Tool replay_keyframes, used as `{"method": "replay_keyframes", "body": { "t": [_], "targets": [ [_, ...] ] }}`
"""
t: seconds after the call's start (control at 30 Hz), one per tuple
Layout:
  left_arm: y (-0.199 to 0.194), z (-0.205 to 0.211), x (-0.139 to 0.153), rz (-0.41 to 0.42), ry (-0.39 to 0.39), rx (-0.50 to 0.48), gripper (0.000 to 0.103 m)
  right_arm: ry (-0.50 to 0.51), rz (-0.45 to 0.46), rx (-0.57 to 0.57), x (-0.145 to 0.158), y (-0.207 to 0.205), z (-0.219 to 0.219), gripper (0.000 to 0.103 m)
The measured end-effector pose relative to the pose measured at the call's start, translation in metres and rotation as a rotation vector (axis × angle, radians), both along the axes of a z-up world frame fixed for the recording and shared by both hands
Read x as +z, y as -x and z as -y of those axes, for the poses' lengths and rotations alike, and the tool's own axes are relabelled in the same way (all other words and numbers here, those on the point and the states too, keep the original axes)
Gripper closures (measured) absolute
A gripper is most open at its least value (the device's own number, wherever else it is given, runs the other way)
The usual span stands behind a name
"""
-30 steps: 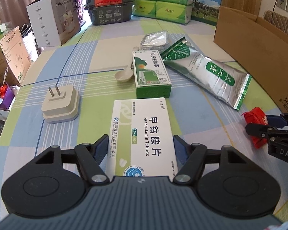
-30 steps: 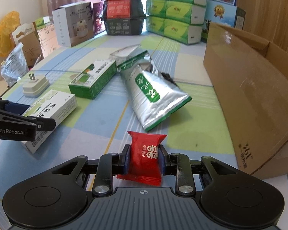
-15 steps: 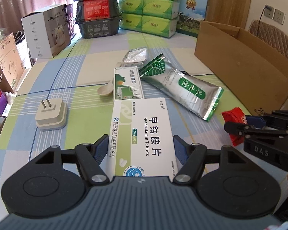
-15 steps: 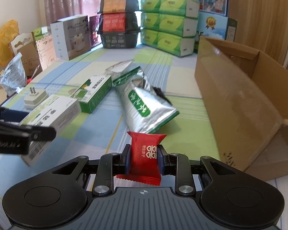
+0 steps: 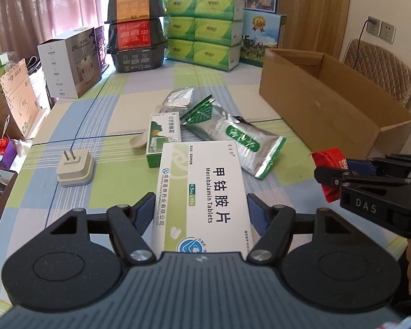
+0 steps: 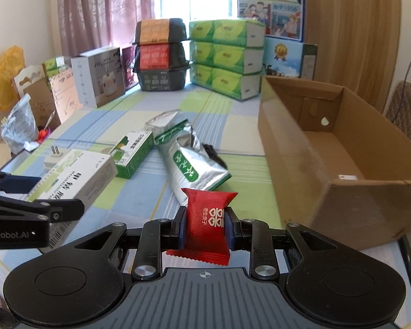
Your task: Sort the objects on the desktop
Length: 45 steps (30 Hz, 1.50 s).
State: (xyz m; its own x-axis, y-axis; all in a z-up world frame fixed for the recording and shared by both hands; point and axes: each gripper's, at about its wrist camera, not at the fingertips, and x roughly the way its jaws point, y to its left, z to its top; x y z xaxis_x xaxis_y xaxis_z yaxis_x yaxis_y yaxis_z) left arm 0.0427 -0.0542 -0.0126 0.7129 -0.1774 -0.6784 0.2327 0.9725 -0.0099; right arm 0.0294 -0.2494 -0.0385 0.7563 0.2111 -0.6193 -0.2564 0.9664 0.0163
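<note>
A: So, which step is this?

B: Carrying, I think. Left gripper [image 5: 201, 209] clamps the white Mecobalamin tablet carton [image 5: 202, 192]; right gripper [image 6: 205, 226] pinches the red foil candy packet [image 6: 208, 220].

A: Next?

B: Probably release both over the open brown cardboard box [image 6: 342, 164], ahead-right of the right gripper.

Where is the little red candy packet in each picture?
Left wrist view: the red candy packet is at the right edge, pinched in the right gripper.
Right wrist view: it stands bottom centre, between that gripper's fingers.
Shared landmark: the silver and green pouch lies on the table just beyond it.
</note>
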Motion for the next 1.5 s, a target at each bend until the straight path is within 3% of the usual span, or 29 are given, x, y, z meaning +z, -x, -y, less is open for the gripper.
{"method": "replay_keyframes", "body": {
  "t": [0.53,1.5],
  "targets": [
    [0.045,0.047,0.043,0.047,0.043,-0.023,0.036,-0.019,0.082,-0.041,0.052,0.041,0.048,0.078],
    [0.050,0.112,0.072,0.076,0.083,-0.126,0.036,-0.022,0.122,-0.168,0.082,0.048,0.121,0.078]
  ]
}}
